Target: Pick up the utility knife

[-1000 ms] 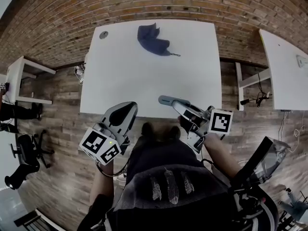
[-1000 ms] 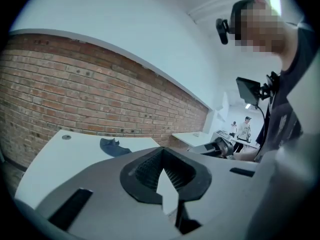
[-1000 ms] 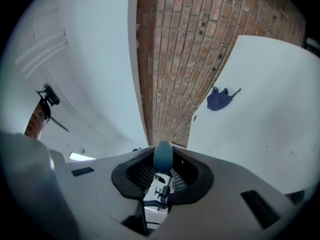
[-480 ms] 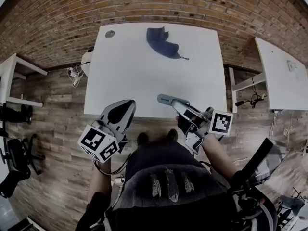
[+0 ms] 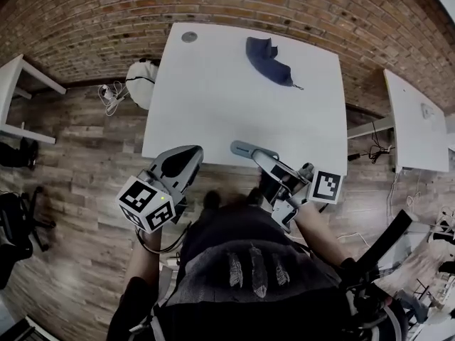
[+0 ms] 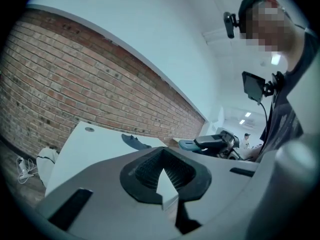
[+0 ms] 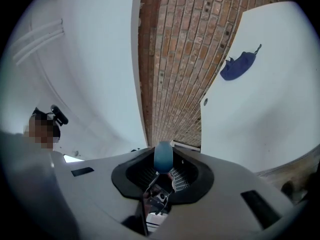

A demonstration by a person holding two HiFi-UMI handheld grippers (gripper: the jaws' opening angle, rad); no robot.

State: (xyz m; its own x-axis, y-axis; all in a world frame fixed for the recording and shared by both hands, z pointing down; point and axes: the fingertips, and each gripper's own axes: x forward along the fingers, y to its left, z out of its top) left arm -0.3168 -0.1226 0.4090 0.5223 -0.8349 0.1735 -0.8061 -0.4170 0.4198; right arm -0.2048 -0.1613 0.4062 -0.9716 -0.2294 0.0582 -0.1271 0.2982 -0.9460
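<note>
My right gripper [image 5: 263,158] is shut on the utility knife [image 5: 244,148], whose blue-grey end sticks out past the jaws, over the table's near edge. In the right gripper view the knife's rounded blue tip [image 7: 163,156] stands up between the pads of the right gripper [image 7: 162,176]. The left gripper view catches the knife [image 6: 189,144] from the side. My left gripper [image 5: 185,156] hangs just short of the near edge, shut with nothing in it. Its closed pads [image 6: 172,171] fill the middle of the left gripper view.
A white table [image 5: 213,112] stands ahead against a brick wall. A dark blue cloth pouch [image 5: 269,61] lies at its far right, a round grey cap [image 5: 189,37] at its far left. A white bag [image 5: 141,82] sits on the floor left of it. Another white table [image 5: 419,116] stands to the right.
The table and the pouch have slid right in the head view as the person moved. Both grippers travelled along, held the same way. The knife stays clamped in the right gripper.
</note>
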